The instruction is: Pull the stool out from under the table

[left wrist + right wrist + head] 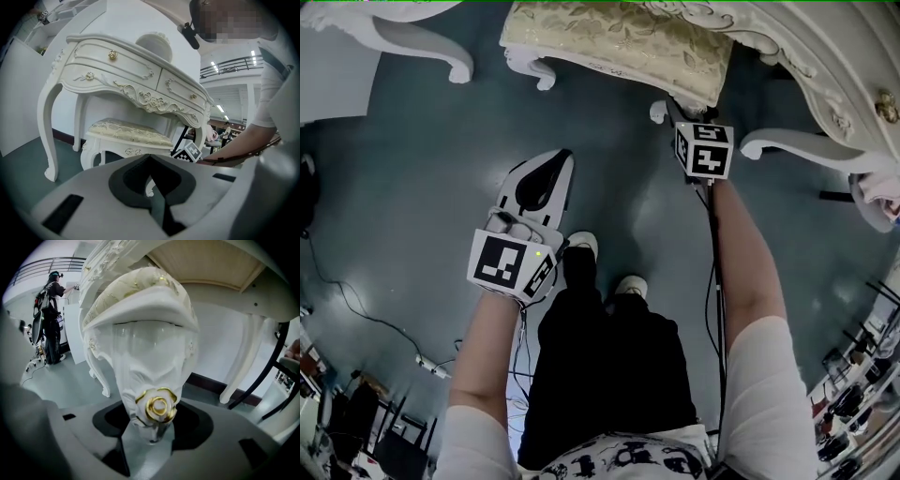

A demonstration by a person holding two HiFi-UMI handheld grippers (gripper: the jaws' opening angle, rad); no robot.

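Observation:
The white carved stool (pixel 619 42) with a gold-patterned cushion stands at the top of the head view, partly under the ornate white table (pixel 825 66). My right gripper (pixel 670 108) is at the stool's near right leg (pixel 660 112). In the right gripper view that leg (pixel 150 376), with its gold rose (pixel 157 406), fills the space between the jaws, and my right gripper (pixel 152 427) is shut on it. My left gripper (pixel 565 157) hangs over the floor, apart from the stool, shut on nothing. The left gripper view shows the stool (pixel 129 133) beneath the table (pixel 131 75) beyond my left gripper (pixel 150 161).
Curved table legs (pixel 441 47) (pixel 806 145) flank the stool. My feet (pixel 581 246) stand just behind the grippers. A cable (pixel 356 300) trails over the grey floor at left, with clutter (pixel 853 394) along the lower edges. Another person (pixel 49 310) stands far off.

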